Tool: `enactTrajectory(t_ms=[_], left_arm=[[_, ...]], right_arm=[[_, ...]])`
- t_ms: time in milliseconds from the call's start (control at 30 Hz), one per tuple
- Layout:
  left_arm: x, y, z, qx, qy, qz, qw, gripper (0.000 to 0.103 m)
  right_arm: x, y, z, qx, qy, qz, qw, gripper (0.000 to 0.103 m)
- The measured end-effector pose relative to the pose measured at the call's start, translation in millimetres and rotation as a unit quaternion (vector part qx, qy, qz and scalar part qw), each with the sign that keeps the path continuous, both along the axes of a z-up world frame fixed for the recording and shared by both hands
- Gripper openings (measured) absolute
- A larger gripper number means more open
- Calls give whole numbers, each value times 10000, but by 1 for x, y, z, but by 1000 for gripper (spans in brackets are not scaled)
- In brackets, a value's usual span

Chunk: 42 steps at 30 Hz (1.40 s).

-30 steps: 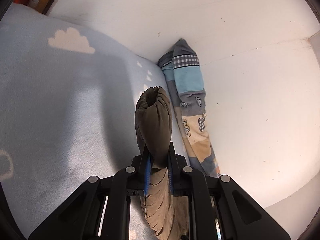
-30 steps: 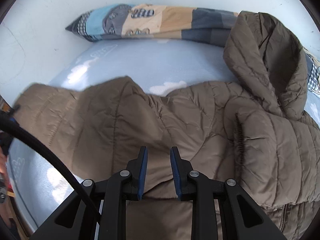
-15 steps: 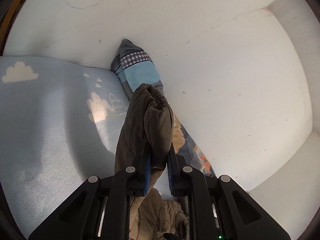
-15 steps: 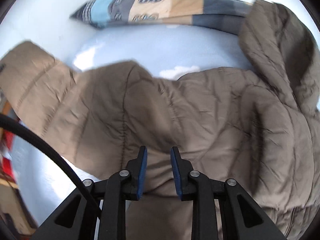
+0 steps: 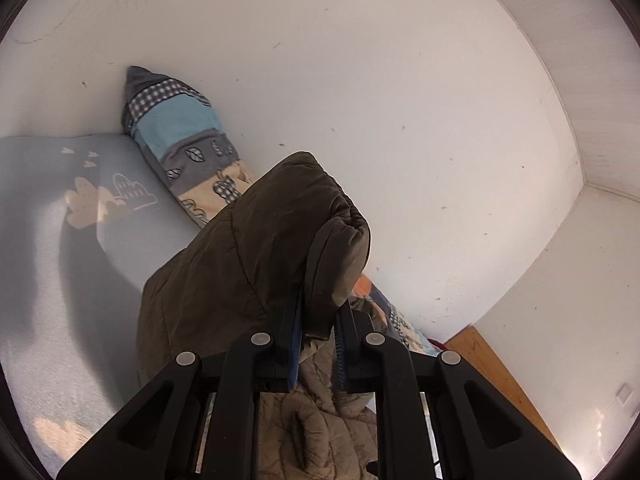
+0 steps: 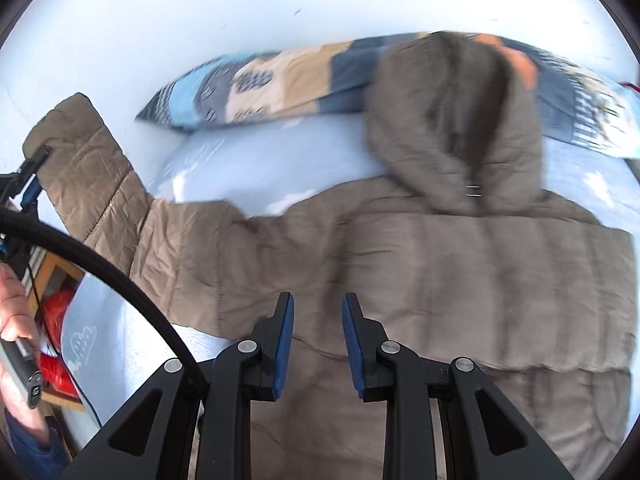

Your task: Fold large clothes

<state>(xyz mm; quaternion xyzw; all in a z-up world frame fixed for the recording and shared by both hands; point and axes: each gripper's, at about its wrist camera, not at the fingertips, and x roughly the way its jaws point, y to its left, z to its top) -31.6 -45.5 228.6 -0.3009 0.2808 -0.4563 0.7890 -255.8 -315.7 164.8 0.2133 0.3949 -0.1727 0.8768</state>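
Note:
A brown quilted hooded jacket point(image 6: 420, 264) lies spread on the pale blue bed cover point(image 6: 248, 168), hood point(image 6: 456, 120) toward the pillow. My left gripper point(image 5: 318, 320) is shut on the jacket's sleeve cuff point(image 5: 336, 248) and holds it lifted above the bed; the sleeve point(image 5: 224, 280) hangs down to the left. In the right wrist view the left gripper point(image 6: 30, 178) shows at the far left, holding the raised sleeve end point(image 6: 80, 152). My right gripper point(image 6: 316, 332) is open and empty, just above the jacket's body.
A long patchwork pillow point(image 5: 180, 148) lies along the white wall point(image 5: 360, 80), also seen in the right wrist view point(image 6: 280, 80). A wooden bed edge point(image 5: 492, 368) is at the right. A black cable point(image 6: 120, 280) and a hand point(image 6: 16, 320) are at the left.
My left gripper has lifted the sleeve cuff higher and swung it, so the sleeve now stretches out from the jacket. The jacket body has flattened out. The right gripper stays open.

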Motion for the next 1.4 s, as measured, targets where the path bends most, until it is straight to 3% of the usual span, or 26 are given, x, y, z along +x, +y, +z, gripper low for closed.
enactTrajectory(t_ms=[267, 467, 567, 700, 833, 1067, 1133, 1200, 1300, 1400], left_arm=[[-74, -105, 13, 322, -293, -820, 9957, 14], [-133, -176, 4, 808, -545, -1342, 9861, 14], [-168, -211, -8, 1139, -690, -1675, 9768, 14], [-215, -258, -38, 1661, -853, -2062, 9605, 14], [-241, -303, -75, 2015, -731, -2380, 9473, 14], [-250, -350, -138, 2621, -351, -2540, 9304, 14], [-254, -353, -147, 2910, -284, -2551, 9217, 20], [-258, -348, -146, 3006, -307, -2668, 9151, 36], [-262, -330, -123, 3075, -547, -2659, 9120, 58], [-257, -305, -91, 3074, -770, -2660, 9104, 60]], right_arm=[[-113, -61, 19, 352, -552, -824, 9944, 27], [-165, -106, 14, 696, -987, -1265, 9846, 29], [-182, -134, 10, 1109, -1150, -1468, 9762, 29], [-205, -170, 2, 1499, -1333, -1883, 9614, 29], [-230, -193, 1, 1750, -1577, -2250, 9455, 32], [-252, -208, -4, 1830, -1514, -2403, 9412, 32], [-252, -214, -12, 1974, -1465, -2402, 9391, 34], [-250, -216, -18, 2126, -1466, -2413, 9355, 38], [-245, -216, -23, 2267, -1518, -2361, 9326, 50], [-240, -213, -27, 2384, -1578, -2288, 9306, 54]])
